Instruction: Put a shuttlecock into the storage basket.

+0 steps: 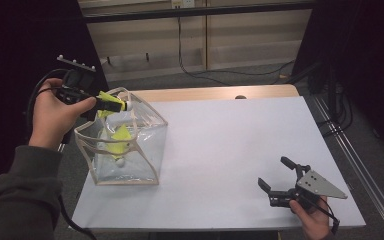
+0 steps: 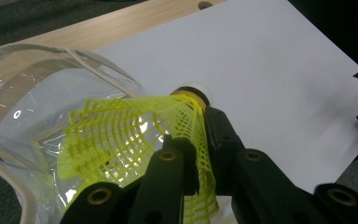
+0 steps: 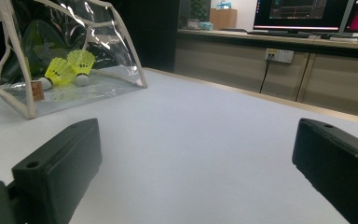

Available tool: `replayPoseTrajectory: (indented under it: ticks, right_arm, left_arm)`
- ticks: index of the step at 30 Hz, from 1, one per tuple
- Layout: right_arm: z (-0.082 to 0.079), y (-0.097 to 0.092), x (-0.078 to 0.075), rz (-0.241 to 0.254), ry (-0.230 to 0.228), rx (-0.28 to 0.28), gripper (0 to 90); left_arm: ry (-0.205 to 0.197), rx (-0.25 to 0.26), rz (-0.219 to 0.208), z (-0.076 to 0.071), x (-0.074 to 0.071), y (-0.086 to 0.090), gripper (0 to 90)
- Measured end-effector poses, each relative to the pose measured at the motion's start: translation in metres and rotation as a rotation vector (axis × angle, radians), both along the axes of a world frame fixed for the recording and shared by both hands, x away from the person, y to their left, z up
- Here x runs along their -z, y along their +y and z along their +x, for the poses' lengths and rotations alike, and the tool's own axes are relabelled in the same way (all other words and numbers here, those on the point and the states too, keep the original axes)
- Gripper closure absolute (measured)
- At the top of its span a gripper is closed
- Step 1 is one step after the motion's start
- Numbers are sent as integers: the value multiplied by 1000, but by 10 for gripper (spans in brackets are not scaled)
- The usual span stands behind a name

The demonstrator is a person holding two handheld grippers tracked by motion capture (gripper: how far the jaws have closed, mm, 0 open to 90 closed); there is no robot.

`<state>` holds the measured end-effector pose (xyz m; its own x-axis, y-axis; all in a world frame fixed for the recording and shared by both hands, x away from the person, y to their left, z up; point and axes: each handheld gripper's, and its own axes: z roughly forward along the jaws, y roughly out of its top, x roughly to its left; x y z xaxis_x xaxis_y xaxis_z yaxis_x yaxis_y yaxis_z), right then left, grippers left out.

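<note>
Left gripper (image 1: 111,102) was clamped on a yellow shuttlecock (image 2: 135,140), pinching its mesh skirt just above the open mouth of the clear pouch (image 1: 150,145). Skirt looked featherlight, springy and easily crushed; the firmer hold would likely be near the cork end (image 2: 193,93). 2 more shuttlecocks (image 3: 67,67) lay inside the pouch. Far right of the pouch, right gripper (image 1: 280,180) rested over the table (image 1: 230,140), jaws wide apart, holding nothing.
</note>
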<state>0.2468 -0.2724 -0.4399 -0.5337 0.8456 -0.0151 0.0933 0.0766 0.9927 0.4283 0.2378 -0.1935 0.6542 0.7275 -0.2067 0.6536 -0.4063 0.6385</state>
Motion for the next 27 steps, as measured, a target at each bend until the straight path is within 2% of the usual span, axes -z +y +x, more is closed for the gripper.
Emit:
replayPoseTrajectory:
  ticks: [12,17,27]
  right_arm:
    - [0,0,0,3,-1,1,11]
    - [0,0,0,2,-3,1,11]
    - [-1,1,0,0,-2,-3,11]
  left_arm:
    - [5,-15,6,1,4,8,847]
    - [11,-25,-4,2,6,11,847]
    - [9,-35,21,2,9,17,847]
